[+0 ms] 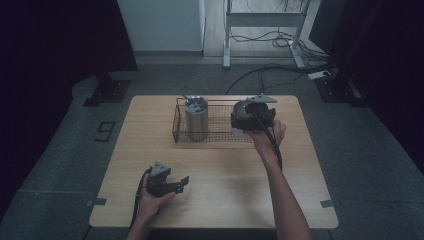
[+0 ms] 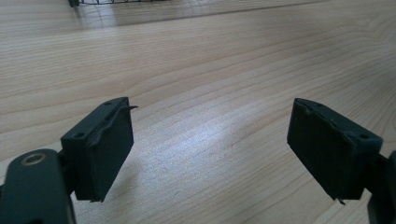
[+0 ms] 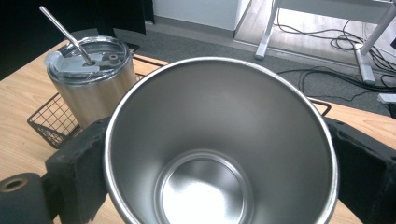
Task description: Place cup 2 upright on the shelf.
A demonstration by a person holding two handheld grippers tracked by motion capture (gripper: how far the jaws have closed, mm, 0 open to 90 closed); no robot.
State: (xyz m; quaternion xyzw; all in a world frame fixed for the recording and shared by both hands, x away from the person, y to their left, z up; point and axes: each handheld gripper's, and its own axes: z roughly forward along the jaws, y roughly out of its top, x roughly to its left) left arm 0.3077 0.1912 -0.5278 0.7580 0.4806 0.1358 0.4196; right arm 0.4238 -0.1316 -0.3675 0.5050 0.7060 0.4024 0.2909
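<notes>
We judged the open steel tumbler [image 3: 219, 144], clamped across its walls by our right gripper [image 1: 248, 121] over the wire basket [image 1: 215, 134], rigid, light and slippery, while our left gripper [image 2: 210, 154] gaped empty above the surface [image 2: 224, 65].

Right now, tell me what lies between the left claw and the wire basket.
Only bare wooden table lies between the left claw and wire basket, per the high view.

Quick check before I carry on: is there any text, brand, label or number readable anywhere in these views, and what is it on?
"9": a dark numeral on the grey floor, left of the wooden table; it could be a 6 seen from the far side.
No lettering can be made out on the two steel tumblers, the wire basket or the grippers.
</notes>
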